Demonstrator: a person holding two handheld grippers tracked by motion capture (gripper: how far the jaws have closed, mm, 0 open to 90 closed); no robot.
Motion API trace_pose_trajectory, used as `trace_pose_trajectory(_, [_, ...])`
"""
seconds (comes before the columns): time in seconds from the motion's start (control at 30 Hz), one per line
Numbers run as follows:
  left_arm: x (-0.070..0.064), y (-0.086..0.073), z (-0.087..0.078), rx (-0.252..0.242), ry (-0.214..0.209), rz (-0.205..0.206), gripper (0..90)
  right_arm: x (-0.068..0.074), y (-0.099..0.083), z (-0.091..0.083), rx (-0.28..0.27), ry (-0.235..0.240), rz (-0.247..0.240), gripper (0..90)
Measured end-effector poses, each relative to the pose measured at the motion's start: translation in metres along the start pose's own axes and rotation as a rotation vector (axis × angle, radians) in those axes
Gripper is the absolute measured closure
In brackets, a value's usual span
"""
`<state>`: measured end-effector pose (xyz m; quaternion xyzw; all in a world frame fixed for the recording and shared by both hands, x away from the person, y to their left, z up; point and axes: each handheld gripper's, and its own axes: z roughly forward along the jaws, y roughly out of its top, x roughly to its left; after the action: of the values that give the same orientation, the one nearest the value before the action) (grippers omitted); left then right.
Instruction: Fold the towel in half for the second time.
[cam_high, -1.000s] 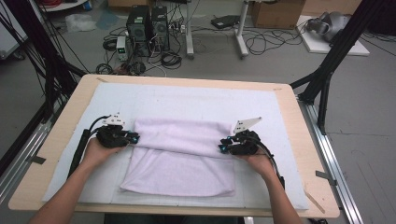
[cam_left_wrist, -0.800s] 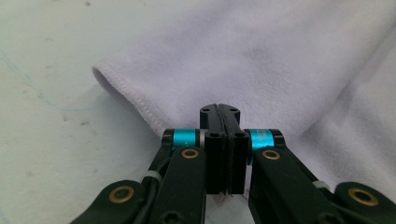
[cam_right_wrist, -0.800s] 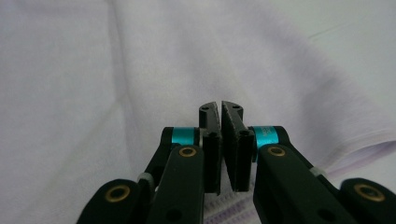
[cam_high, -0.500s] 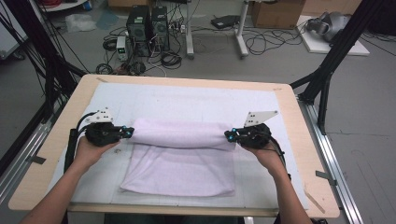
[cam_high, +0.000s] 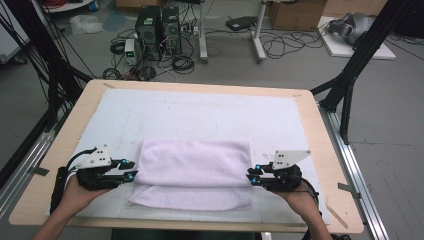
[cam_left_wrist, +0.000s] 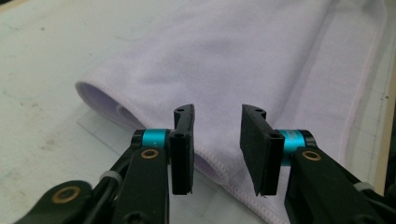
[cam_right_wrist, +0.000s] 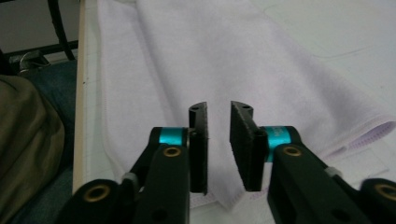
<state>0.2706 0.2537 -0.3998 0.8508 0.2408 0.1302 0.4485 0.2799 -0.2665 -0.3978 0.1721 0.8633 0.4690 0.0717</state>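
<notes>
both grippers, left (cam_high: 131, 170) and right (cam_high: 252, 176), flank the folded towel (cam_high: 194, 165), jaws parted and empty.

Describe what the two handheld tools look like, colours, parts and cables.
Both tools, left and right, are black, each with two flat black jaw pads, turquoise metal collars behind the pads and brass-coloured rivets on the linkages. A grey three-cornered plate sits on top of each, and a black cable trails back. The forearms are bare, no sleeves.

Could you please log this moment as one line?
folded pale lilac terry towel flat on mat | left hand-held gripper open, at left edge | right hand-held gripper open, at right edge
</notes>
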Motion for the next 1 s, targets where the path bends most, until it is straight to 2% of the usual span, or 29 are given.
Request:
trace_pose_trajectory(0.1, [0.002,0.001,0.010,0.006,-0.027,0.006,63.1,0.000,0.001,0.010,0.001,0.015,-0.016,68.0])
trace_pose_trajectory(0.23, [0.005,0.000,0.025,0.031,-0.071,0.002,62.2,-0.004,0.000,0.030,0.082,0.029,-0.034,63.0])
trace_pose_trajectory(0.33, [0.004,-0.007,0.034,0.068,-0.121,0.003,57.6,-0.006,-0.007,0.040,0.111,0.055,-0.010,60.3])
trace_pose_trajectory(0.4, [0.002,-0.013,0.039,0.103,-0.121,0.012,56.3,-0.006,-0.012,0.044,0.131,0.060,-0.002,60.4])
trace_pose_trajectory(0.47, [-0.001,-0.018,0.043,0.120,-0.104,0.035,60.3,-0.006,-0.018,0.049,0.157,0.064,0.001,64.7])
trace_pose_trajectory(0.53, [-0.001,-0.020,0.042,0.100,-0.090,0.037,70.4,-0.004,-0.020,0.050,0.143,0.047,-0.009,75.2])
trace_pose_trajectory(0.57, [0.000,-0.019,0.041,0.099,-0.092,0.030,76.9,-0.005,-0.020,0.049,0.139,0.057,-0.006,81.8])
trace_pose_trajectory(0.63, [0.000,-0.015,0.039,0.099,-0.079,0.036,84.3,-0.005,-0.016,0.047,0.129,0.057,-0.006,85.4])
trace_pose_trajectory(0.73, [0.002,-0.006,0.027,0.063,-0.056,0.038,84.9,-0.003,-0.006,0.038,0.101,0.044,-0.024,86.0])
trace_pose_trajectory(0.83, [0.004,0.003,0.010,0.014,-0.040,0.037,85.1,-0.001,0.007,0.024,0.046,0.034,-0.038,86.1])
trace_pose_trajectory(0.93, [-0.002,0.008,-0.006,-0.024,-0.024,0.049,85.3,0.007,0.020,0.012,-0.001,0.037,-0.055,86.2])
trace_pose_trajectory(1.0, [-0.010,0.004,-0.013,-0.026,-0.040,0.053,85.1,0.017,0.024,0.005,-0.012,0.047,-0.078,86.1])
